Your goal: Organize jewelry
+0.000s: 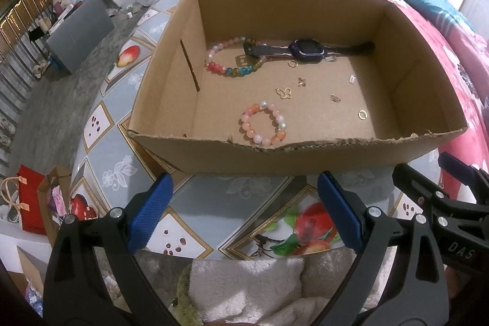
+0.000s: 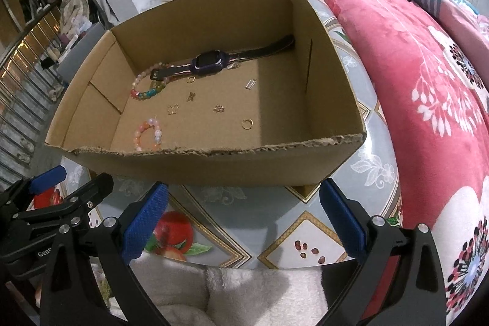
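Left tool [image 1: 243, 210] and right tool [image 2: 243, 213]: both with fingers spread apart, empty, held side by side above the patterned surface [image 1: 201, 203], just short of the cardboard box [image 1: 305, 156]. Box contents, loose on its floor: pink bead bracelet [image 1: 264, 123] nearest; multicolour bead bracelet [image 1: 232, 61] under the strap of a dark watch [image 1: 307, 50]; small gold butterfly charm [image 1: 284, 93] and ring [image 1: 362, 114]. Handling, judged: beads light, round, likely to roll, so pinch across the strand; charms thin and flat, hard to lift.

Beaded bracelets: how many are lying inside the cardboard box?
2. The multicoloured beaded bracelet lies at the far left under the dark watch strap; the pink-and-orange beaded bracelet lies near the torn front wall.
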`<state>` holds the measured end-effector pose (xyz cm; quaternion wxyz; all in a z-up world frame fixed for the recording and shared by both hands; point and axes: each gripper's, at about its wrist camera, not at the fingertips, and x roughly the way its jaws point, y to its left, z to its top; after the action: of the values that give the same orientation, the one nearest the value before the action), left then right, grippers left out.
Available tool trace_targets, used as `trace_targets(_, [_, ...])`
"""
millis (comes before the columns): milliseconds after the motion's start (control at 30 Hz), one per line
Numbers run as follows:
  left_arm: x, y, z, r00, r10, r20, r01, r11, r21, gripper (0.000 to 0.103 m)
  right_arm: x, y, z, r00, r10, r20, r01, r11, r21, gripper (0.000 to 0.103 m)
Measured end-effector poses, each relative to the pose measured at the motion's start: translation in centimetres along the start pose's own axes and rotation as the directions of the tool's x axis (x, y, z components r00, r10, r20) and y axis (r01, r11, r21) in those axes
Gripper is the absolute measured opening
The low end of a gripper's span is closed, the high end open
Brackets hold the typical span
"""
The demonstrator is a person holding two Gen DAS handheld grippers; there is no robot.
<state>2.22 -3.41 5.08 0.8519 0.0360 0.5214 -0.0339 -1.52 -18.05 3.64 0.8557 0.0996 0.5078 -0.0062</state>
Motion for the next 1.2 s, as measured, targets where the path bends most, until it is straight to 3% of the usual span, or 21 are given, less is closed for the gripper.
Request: trace_targets(1200, [0.17, 0.15, 0.67, 1.0, -0.008, -0.001, 0.008, 1.0, -0.002, 0.092, -0.18, 0.15, 0.59, 1.0, -0.012, 0.004, 0.012, 1.0, -0.003, 0.097])
